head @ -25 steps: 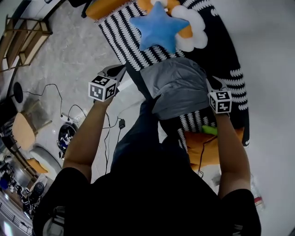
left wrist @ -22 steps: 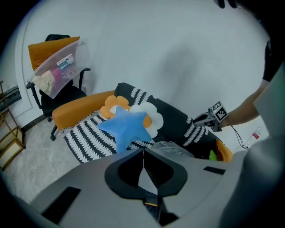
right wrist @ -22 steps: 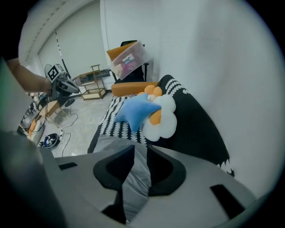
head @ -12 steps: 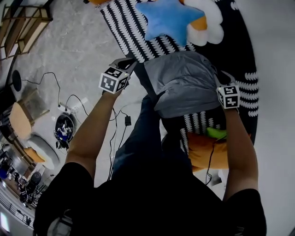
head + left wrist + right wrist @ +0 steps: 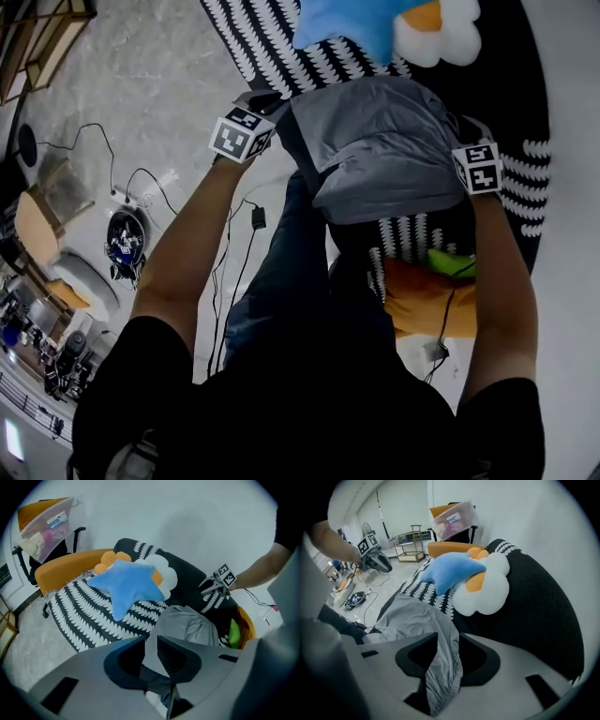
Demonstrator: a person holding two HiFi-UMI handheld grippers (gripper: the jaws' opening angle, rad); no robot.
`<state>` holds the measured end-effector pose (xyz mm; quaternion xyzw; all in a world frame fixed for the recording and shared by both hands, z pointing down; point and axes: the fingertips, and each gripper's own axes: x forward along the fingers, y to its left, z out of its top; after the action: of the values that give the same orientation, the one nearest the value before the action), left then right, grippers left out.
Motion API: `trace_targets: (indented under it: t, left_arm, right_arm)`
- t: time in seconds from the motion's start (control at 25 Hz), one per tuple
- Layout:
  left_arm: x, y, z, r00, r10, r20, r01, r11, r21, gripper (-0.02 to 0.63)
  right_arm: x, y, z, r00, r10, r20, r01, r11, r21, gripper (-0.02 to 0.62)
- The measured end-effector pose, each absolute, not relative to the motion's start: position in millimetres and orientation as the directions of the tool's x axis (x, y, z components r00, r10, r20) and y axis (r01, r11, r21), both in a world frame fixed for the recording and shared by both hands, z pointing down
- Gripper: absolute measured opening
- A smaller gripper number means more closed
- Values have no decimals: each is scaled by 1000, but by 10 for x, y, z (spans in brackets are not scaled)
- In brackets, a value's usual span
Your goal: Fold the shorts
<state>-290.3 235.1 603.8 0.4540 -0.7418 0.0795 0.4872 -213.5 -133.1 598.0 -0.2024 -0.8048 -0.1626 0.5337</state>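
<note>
**A:** Where are the shorts?

**B:** The grey shorts (image 5: 384,155) lie bunched on the black-and-white patterned cover (image 5: 79,616). They are just on my side of the blue star cushion (image 5: 126,585) and stretch from one of my claws to the other.

**A:** Are you gripping them?

**B:** No. My left claw (image 5: 149,648) has just been opening. Its jaws stand apart with an edge of the fabric lying in the gap, unpinched. My right claw (image 5: 447,651) has been opening too, and a fold of the shorts hangs loose between its jaws.

**A:** What does one view give that another doesn't?

**B:** The head view shows the shorts from above, reaching the cover's front edge, but it doesn't show the gaps between my jaws. Only the two gripper views show those. The head view and the left gripper view both catch a green thing (image 5: 452,263) on an orange cushion (image 5: 422,300), and the right gripper view doesn't. Both gripper views show a clear bin (image 5: 47,524) on a chair, which the head view leaves out. The right gripper view also looks across to a shelf rack (image 5: 412,538).

**A:** Any writing?

**B:** The bin has a label, but it's too small to read. My marker cubes (image 5: 242,134) carry only black-and-white square patterns.
</note>
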Motion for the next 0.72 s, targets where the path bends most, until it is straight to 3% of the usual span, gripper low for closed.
trace_targets:
  t: [0.72]
  left_arm:
    - [-2821, 2351, 7241, -70, -492, 868, -830, 512, 224, 175]
  right_arm:
    - [-2142, -1403, 7084, -138, 113, 984, 694, 720, 14, 158]
